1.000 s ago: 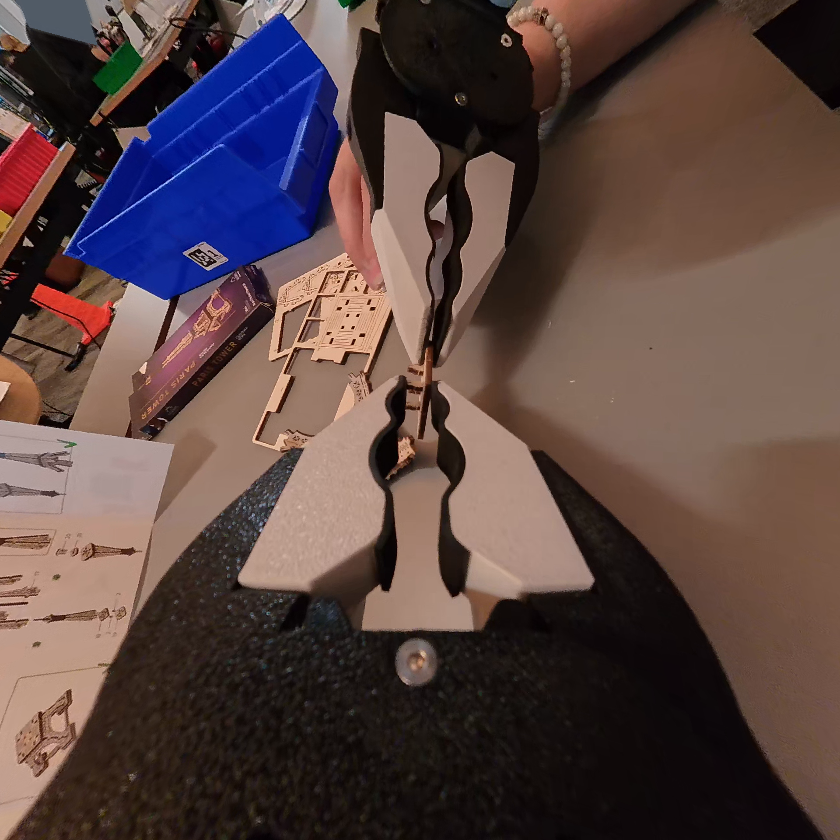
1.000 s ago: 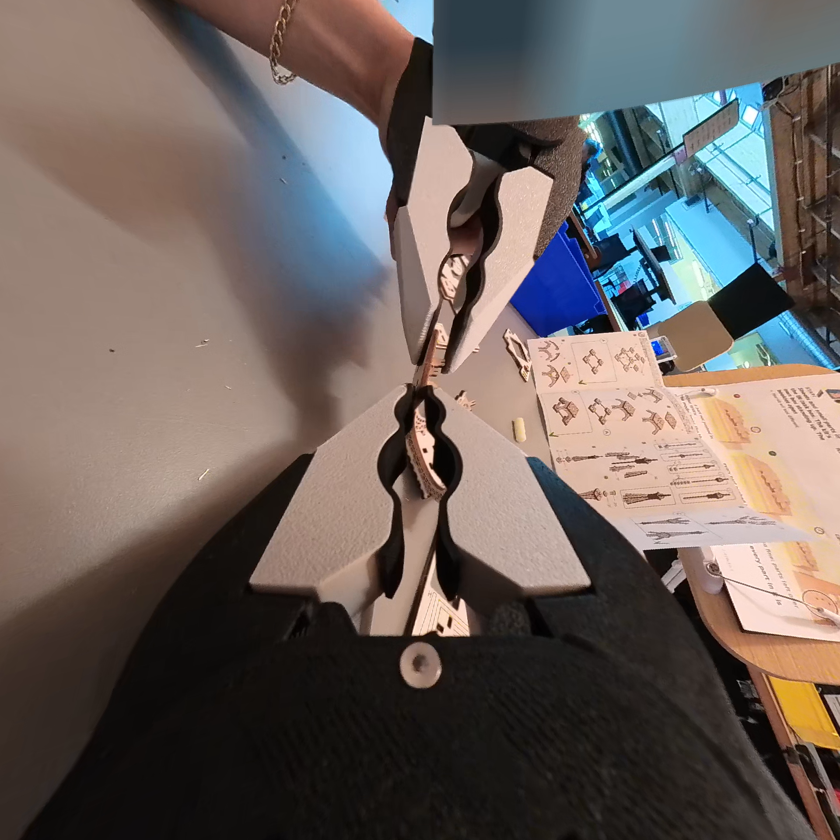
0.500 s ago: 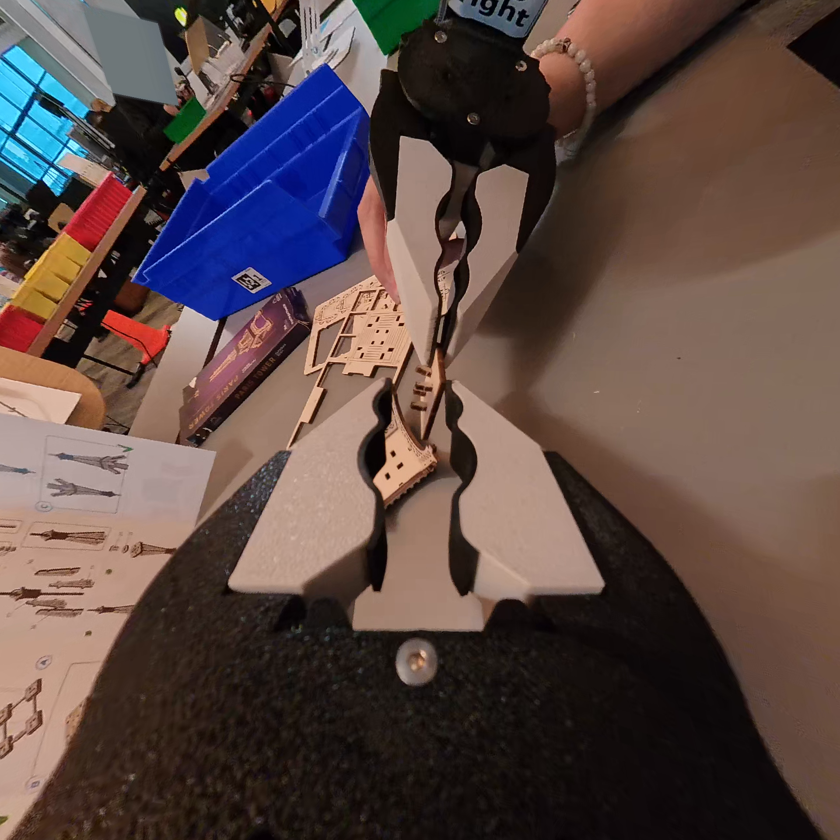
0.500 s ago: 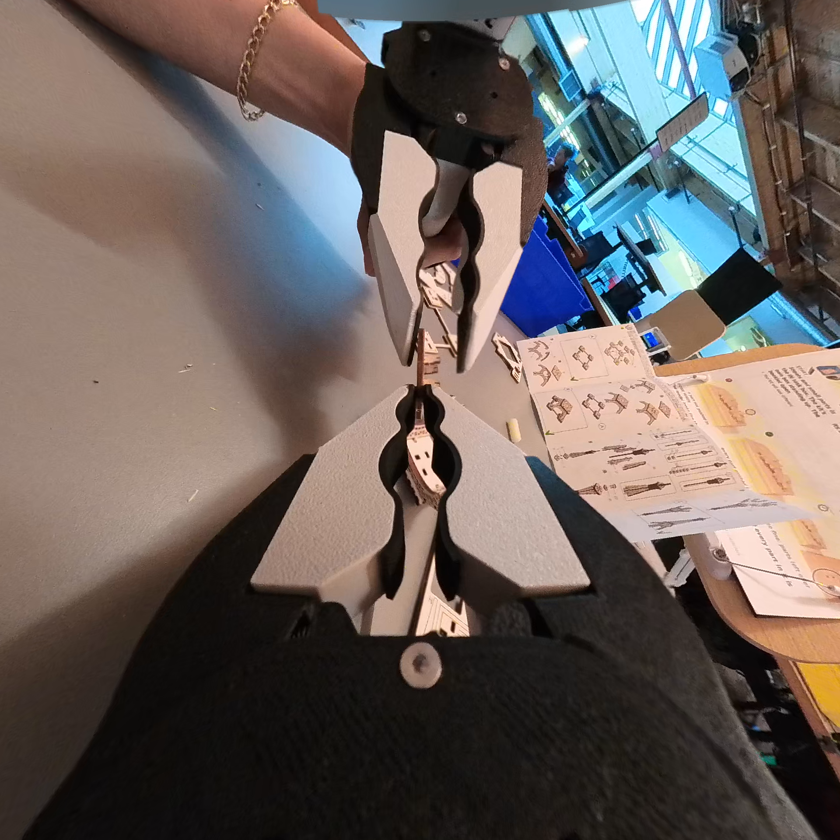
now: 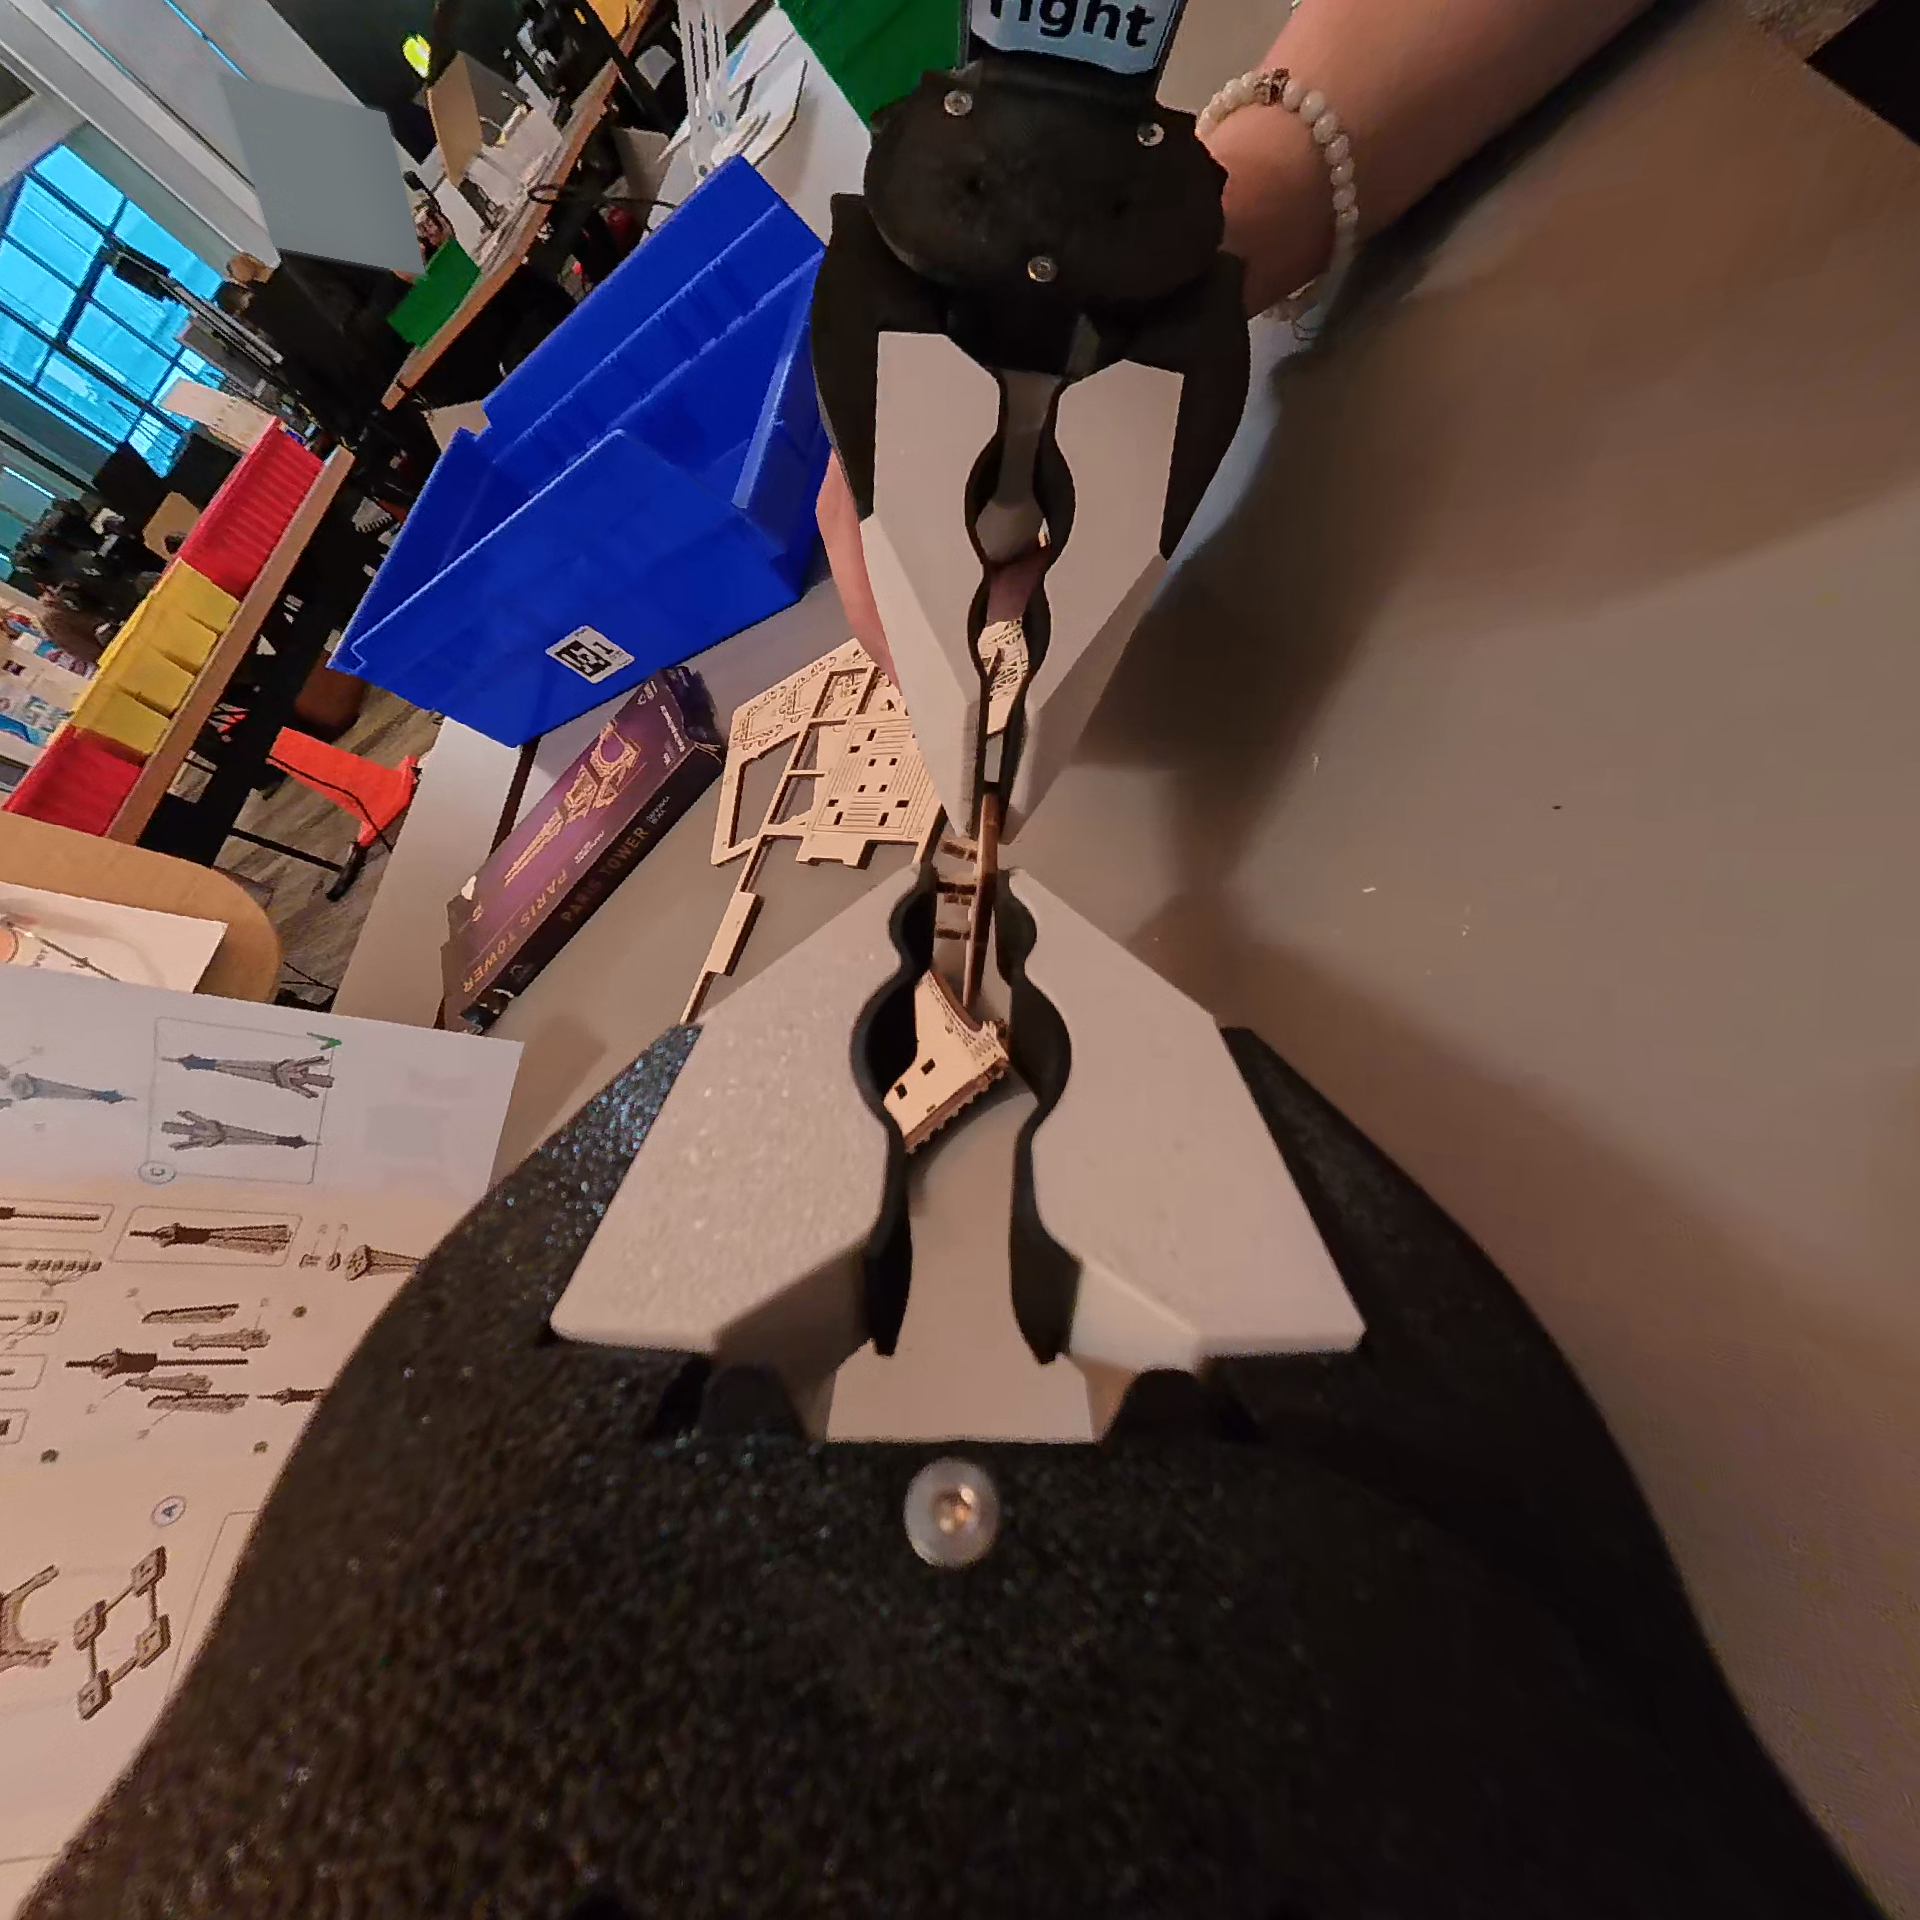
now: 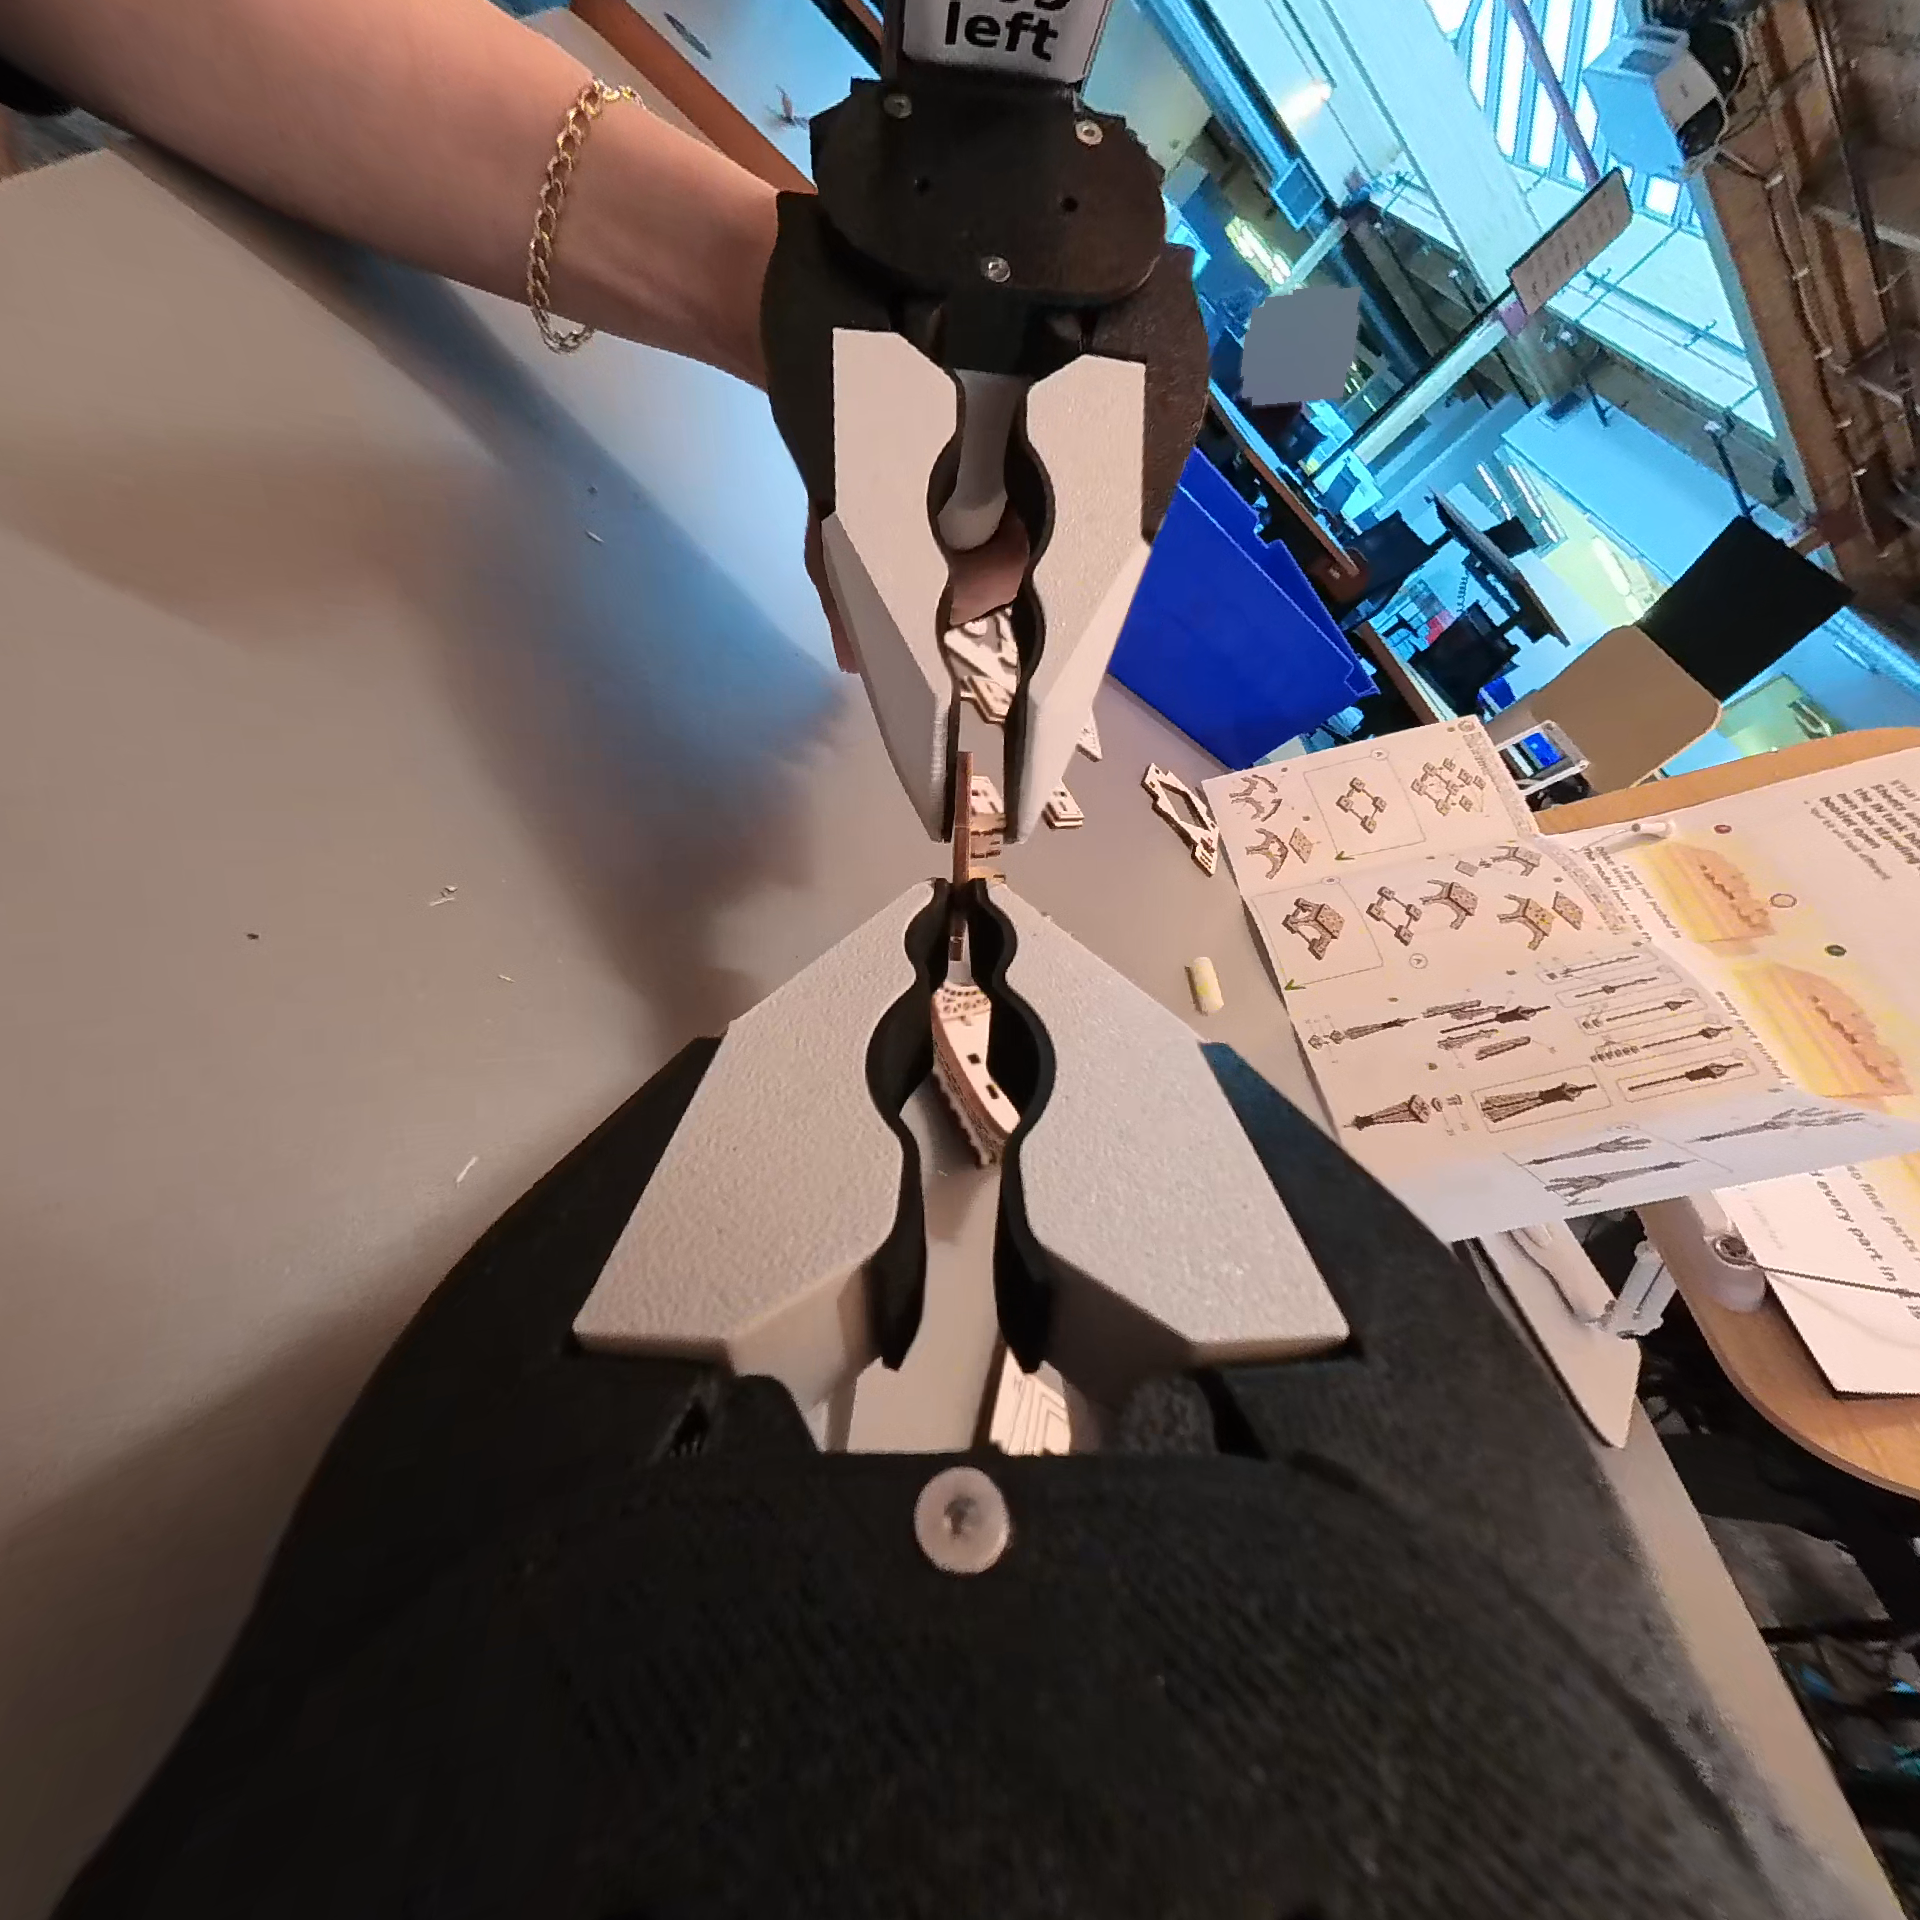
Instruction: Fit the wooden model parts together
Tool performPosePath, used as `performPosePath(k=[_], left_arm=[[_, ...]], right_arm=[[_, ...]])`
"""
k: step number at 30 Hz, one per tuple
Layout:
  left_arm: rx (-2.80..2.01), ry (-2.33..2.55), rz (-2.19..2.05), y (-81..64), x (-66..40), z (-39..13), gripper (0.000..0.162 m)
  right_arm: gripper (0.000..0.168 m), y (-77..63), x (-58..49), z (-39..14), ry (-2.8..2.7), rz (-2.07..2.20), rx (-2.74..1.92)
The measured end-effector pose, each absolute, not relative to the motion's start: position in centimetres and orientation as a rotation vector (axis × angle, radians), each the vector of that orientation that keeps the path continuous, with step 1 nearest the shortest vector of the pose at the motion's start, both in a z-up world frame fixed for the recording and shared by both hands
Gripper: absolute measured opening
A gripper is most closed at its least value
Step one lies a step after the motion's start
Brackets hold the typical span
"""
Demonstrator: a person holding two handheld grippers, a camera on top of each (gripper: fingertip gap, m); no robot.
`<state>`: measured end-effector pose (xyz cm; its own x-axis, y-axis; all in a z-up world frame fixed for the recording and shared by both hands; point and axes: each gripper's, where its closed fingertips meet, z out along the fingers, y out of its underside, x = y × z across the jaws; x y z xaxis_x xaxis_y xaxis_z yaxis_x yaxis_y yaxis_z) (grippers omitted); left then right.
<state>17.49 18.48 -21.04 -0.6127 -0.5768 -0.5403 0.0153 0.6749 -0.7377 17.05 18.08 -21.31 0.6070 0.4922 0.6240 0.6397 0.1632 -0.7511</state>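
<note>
Two handheld grippers are seen tip to tip above a grey table (image 5: pixel 1558 727), each with two pale, grainy, wedge-shaped fingers with wavy black inner edges on a rough black body. The left gripper (image 5: pixel 961 894) is clenched on a thin, flat wooden model part (image 5: pixel 951 1060) with laser-cut slots, seen between its fingers. The right gripper (image 6: pixel 961 894) is likewise closed on a second slim wooden piece (image 6: pixel 971 1081), which is met edge-on at the fingertips. Beyond the left gripper, one cut-out wooden sheet (image 5: pixel 831 769), one dark box (image 5: pixel 582 873) and one blue plastic bin (image 5: pixel 603 520) are seen. One printed instruction sheet (image 6: pixel 1455 987) lies to the right gripper's right.
</note>
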Motion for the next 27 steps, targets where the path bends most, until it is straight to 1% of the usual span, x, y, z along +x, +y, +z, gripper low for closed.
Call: performPosePath(k=[15, 27], left_arm=[[-0.539, 2.118, -1.018, 18.36, 17.36, -21.42, 0.008], [-0.529, 2.105, -1.003, 18.50, 17.61, -21.70, 0.008]], right_arm=[[0.001, 17.93, 16.94, -21.40, -1.027, -0.142, -1.473], [0.001, 18.11, 17.19, -21.77, -1.055, -0.209, -1.476]])
